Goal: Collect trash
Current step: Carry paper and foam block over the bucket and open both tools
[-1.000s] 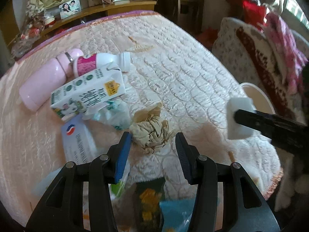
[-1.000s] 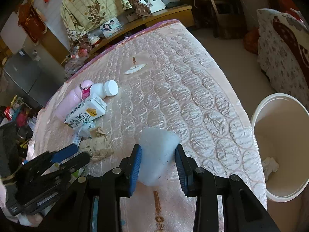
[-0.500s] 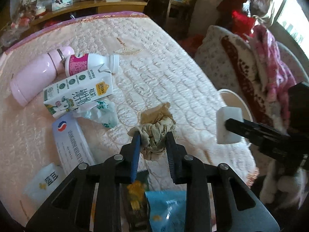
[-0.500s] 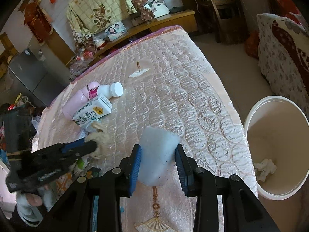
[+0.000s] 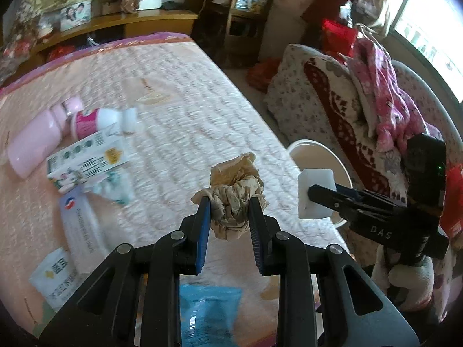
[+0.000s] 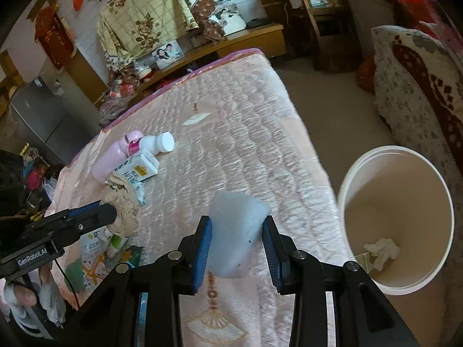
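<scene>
Between the left gripper's (image 5: 228,208) jaws, clenching a crumpled brown paper wad (image 5: 235,199), lifted clear of the bed (image 5: 185,92). Gripping only the lower half; loose upper folds sticking up and likely to catch or shed if squeezed less. Soft paper possibly slipping out over the mattress edge before reaching the bin.

Between the right gripper's (image 6: 236,244) jaws, pinching a pale translucent cup (image 6: 235,235), squashed a little, hovering over the bed's near corner. Thin wall probably buckling and popping free under a tighter grip; contents, if any, not making themselves out.

Just right of the bed, on the floor, standing open: the white bin (image 6: 396,222), a crumpled tissue (image 6: 382,250) already lying inside. Both loads sitting short of its rim; releasing here meaning a drop onto bedding or floor. Two grippers converging on one opening also risking a knock between them.

Lower edge of the left view, blocked by the gripper body: a blue packet (image 5: 207,312), mostly hidden, label unreadable. Left of that, blurring: a white sachet (image 5: 55,274) and a flat white box (image 5: 81,228).

Farther up the bed, waiting uncollected: a milk carton (image 6: 139,167), a white bottle with pink label (image 6: 153,144), a pink flask (image 6: 115,157) lying together; whether the flask counts as trash, hard to judge. A torn wrapper (image 5: 115,190) beside the carton, smeared by motion.

Beyond, a shelf (image 6: 231,43) with a framed photo (image 6: 167,53), detail too small.
</scene>
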Demonstrator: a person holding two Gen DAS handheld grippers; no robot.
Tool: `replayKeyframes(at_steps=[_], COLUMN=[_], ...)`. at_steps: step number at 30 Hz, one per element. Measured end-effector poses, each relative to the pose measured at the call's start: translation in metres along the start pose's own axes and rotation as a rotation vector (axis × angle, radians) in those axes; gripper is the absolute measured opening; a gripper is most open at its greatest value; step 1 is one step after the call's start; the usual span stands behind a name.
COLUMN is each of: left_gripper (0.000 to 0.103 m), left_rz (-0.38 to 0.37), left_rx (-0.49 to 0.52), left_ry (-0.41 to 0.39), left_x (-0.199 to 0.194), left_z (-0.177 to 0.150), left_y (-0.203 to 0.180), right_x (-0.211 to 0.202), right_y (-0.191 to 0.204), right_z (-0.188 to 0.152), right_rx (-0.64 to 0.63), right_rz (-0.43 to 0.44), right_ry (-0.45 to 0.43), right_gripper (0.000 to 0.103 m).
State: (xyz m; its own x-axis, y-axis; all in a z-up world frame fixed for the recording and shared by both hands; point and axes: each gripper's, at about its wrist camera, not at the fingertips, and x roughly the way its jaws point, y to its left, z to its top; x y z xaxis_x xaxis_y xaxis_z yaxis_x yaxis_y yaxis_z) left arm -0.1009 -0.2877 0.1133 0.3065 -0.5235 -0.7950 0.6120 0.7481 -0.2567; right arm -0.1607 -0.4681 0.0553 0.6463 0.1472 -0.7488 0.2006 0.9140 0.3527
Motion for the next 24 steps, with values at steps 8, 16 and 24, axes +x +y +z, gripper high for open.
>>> replayKeyframes(at_steps=[8, 16, 24], left_gripper=[0.023, 0.023, 0.023], left_rz=[-0.004, -0.013, -0.027], left_rx=[0.068, 0.137, 0.174], left_ry=[0.008, 0.023, 0.05], left_x=[0.019, 0.042, 0.072], left_z=[0.013, 0.024, 0.031], left_y=[-0.046, -0.093, -0.128], right_x=[-0.023, -0.041, -0.048], right_y=[-0.035, -0.076, -0.118], right_z=[0.0, -0.005, -0.012], right_rx=[0.029, 0.066, 0.126], right_rz=[-0.061, -0.138, -0.189], right_ry=[-0.026, -0.042, -0.046], right_gripper=[0.035, 0.035, 0.035])
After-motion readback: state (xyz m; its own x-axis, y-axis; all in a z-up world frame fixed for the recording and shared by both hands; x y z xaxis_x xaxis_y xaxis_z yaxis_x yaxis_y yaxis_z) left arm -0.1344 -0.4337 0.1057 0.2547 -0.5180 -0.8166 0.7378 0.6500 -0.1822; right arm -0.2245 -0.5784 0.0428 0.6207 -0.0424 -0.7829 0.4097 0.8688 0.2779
